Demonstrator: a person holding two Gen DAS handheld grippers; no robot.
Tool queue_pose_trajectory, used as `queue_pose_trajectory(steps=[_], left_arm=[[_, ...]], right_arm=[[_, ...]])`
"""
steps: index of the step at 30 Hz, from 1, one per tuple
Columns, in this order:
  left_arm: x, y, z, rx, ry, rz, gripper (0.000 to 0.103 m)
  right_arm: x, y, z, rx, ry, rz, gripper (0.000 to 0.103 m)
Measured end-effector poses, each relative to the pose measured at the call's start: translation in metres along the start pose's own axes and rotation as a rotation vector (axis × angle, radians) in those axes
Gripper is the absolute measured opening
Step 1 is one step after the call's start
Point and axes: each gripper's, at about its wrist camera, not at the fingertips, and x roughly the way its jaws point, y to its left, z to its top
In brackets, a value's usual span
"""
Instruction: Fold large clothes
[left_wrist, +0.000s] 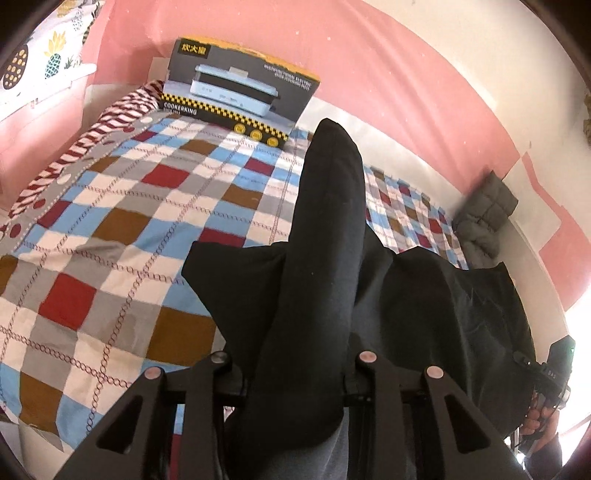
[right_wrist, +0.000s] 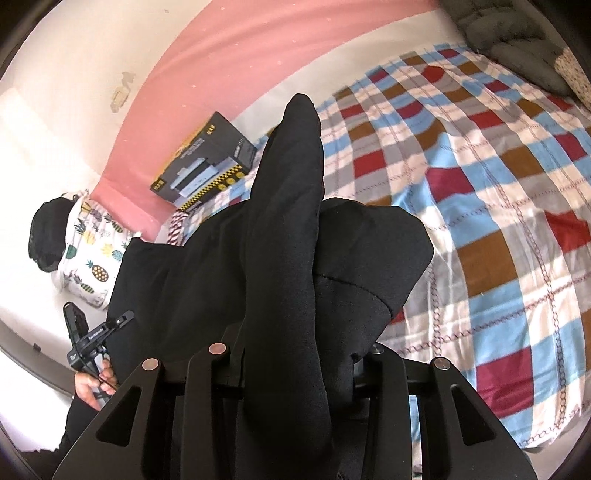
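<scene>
Two grippers hold up a black garment (left_wrist: 325, 236) above a bed covered by a checked sheet (left_wrist: 122, 229) in red, blue, brown, grey and white. In the left wrist view, the left gripper (left_wrist: 295, 391) has its fingers closed on a thick fold of the black cloth, which rises between them and stretches away toward the far wall. More of the garment hangs off to the right, where the right gripper (left_wrist: 554, 373) and the hand (left_wrist: 539, 424) holding it show at the edge. In the right wrist view, the right gripper (right_wrist: 295, 373) is likewise clamped on a bunched fold of the garment (right_wrist: 284, 229), with cloth spreading to both sides. The left gripper (right_wrist: 92, 339) and the hand (right_wrist: 92, 384) holding it appear at the near left. A boxed cooker (left_wrist: 240, 92) stands at the far end of the bed against a pink wall (left_wrist: 295, 37). A pineapple-print pillow (right_wrist: 92, 243) lies at the left, and a grey quilted cushion (left_wrist: 484, 214) rests at the right
</scene>
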Motion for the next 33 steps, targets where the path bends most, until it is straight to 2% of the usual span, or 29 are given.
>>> queue_pose_trajectory(steps=[8,15,26,33], left_arm=[[-0.016,0.006,0.04,0.014,-0.066,0.014,0.033],[-0.013,0.023,0.078,0.032,-0.091,0.046,0.033],[0.019,0.061,0.129,0.025,-0.093,0.093,0.033],[0.054,0.088,0.152,0.028,-0.079,0.113,0.033]], right_arm=[[0.016,0.028,0.023,-0.027,-0.019,0.038,0.036],[0.044,0.055,0.049,-0.051,-0.016,0.061,0.036],[0.105,0.089,0.08,-0.069,0.011,0.061,0.036],[0.148,0.092,0.092,-0.053,0.035,0.059,0.036]])
